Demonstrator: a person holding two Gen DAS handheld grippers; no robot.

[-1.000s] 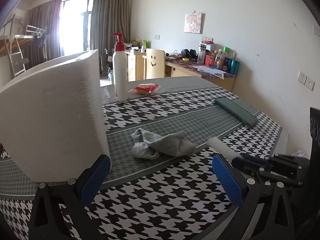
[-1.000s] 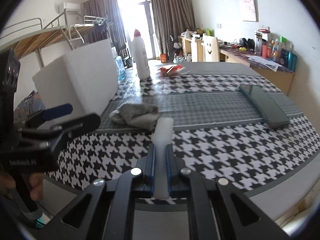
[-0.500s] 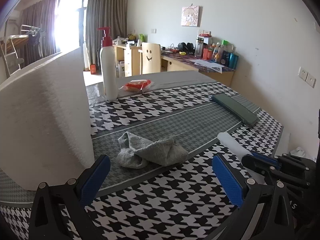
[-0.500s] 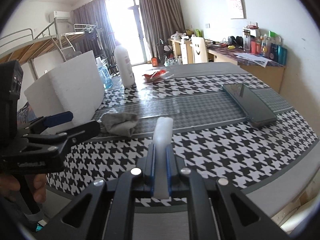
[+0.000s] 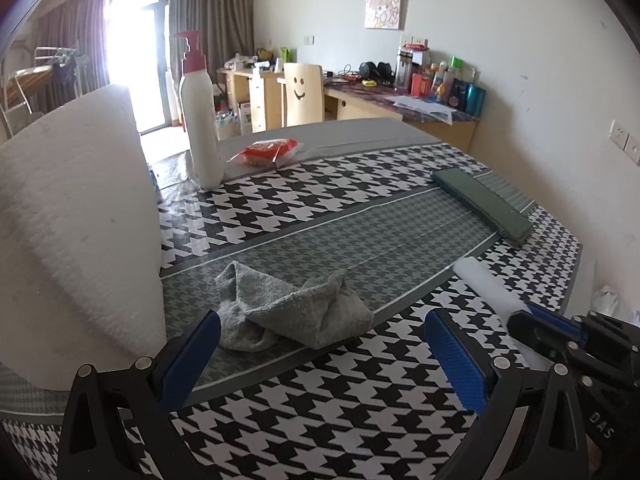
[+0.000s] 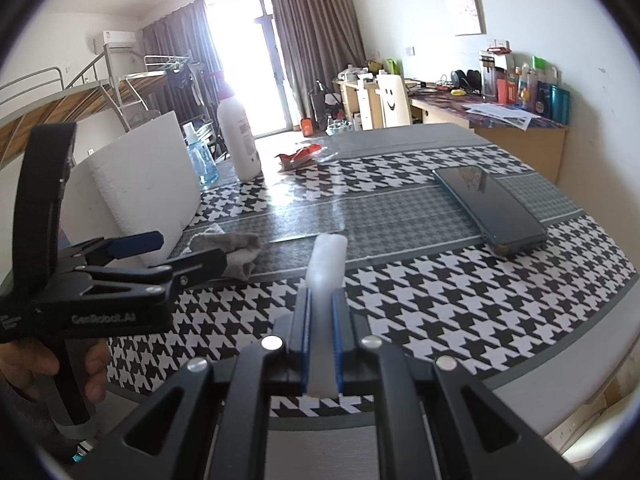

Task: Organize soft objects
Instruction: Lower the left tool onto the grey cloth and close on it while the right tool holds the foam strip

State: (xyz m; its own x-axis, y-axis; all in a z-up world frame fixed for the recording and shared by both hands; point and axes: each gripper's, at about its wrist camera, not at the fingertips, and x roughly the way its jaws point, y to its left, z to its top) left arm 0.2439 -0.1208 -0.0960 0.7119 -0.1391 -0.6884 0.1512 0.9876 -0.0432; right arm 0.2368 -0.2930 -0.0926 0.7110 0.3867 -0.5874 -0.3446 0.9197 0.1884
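A crumpled grey cloth [image 5: 292, 312] lies on the houndstooth table [image 5: 360, 216], just ahead of my open left gripper [image 5: 320, 356], between its blue pads. It also shows in the right wrist view [image 6: 236, 252], partly behind the left gripper [image 6: 160, 252]. A big white foam block [image 5: 80, 216] stands at the left, also seen in the right wrist view [image 6: 148, 184]. My right gripper [image 6: 320, 312] is shut on a white foam strip [image 6: 326, 264], held above the table; the strip shows in the left wrist view [image 5: 488, 292] too.
A white pump bottle [image 5: 200, 120] and a red snack packet [image 5: 268, 150] stand at the far side. A dark green flat case [image 5: 484, 204] lies at the right. A blue bottle [image 6: 200, 160] stands behind the foam block. The table's edge runs near right.
My left gripper has moved forward and right toward the grey cloth, which now sits close between its pads. The right gripper still holds the foam strip and has swung slightly right.
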